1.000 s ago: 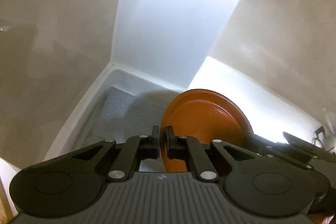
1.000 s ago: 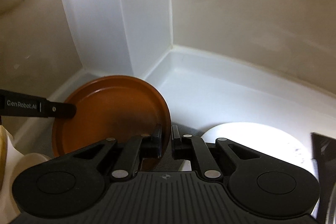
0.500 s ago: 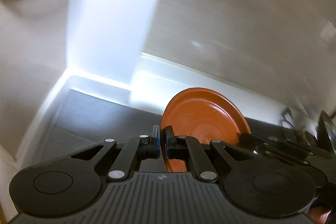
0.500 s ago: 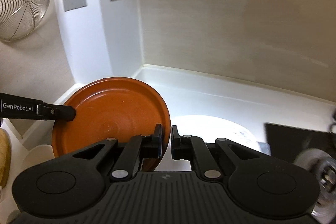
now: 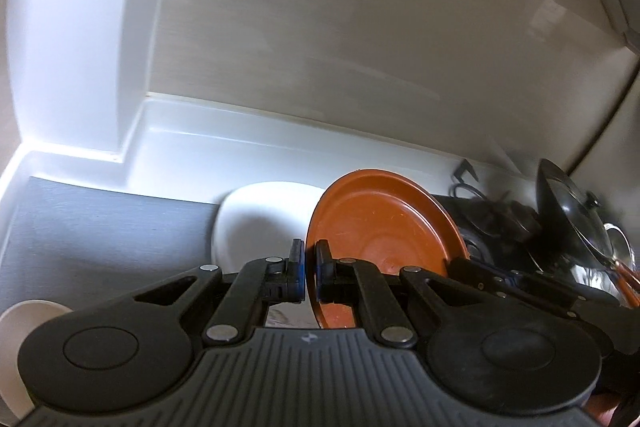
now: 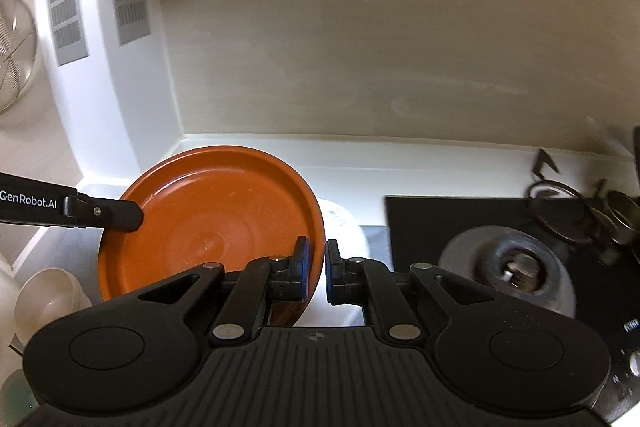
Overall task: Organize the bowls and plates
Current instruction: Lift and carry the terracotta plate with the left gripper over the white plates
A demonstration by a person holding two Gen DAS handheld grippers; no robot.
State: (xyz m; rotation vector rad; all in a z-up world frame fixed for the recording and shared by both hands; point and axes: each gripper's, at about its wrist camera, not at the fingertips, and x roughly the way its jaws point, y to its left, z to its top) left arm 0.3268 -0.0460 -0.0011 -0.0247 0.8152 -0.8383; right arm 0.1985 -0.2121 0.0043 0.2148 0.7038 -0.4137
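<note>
An orange-brown plate (image 5: pixel 384 227) is held in the air between both grippers. My left gripper (image 5: pixel 309 269) is shut on its left rim. My right gripper (image 6: pixel 316 269) is shut on its right rim, and the plate (image 6: pixel 208 223) tilts up toward the camera there. The left gripper's finger (image 6: pixel 100 213) shows clamped on the plate's far edge in the right wrist view. A white plate (image 5: pixel 260 223) lies on the counter below and behind it; a sliver of it shows in the right wrist view (image 6: pixel 348 227).
A grey mat (image 5: pixel 100 227) lies on the white counter at left. A black stove (image 6: pixel 460 219) with a burner (image 6: pixel 508 267) and pots (image 5: pixel 572 215) stands at right. White bowls (image 6: pixel 48 299) sit at lower left. The wall is close behind.
Both grippers carried the orange plate to the right, from over the grey mat toward the white plate and the stove. The grip on the plate is unchanged.
</note>
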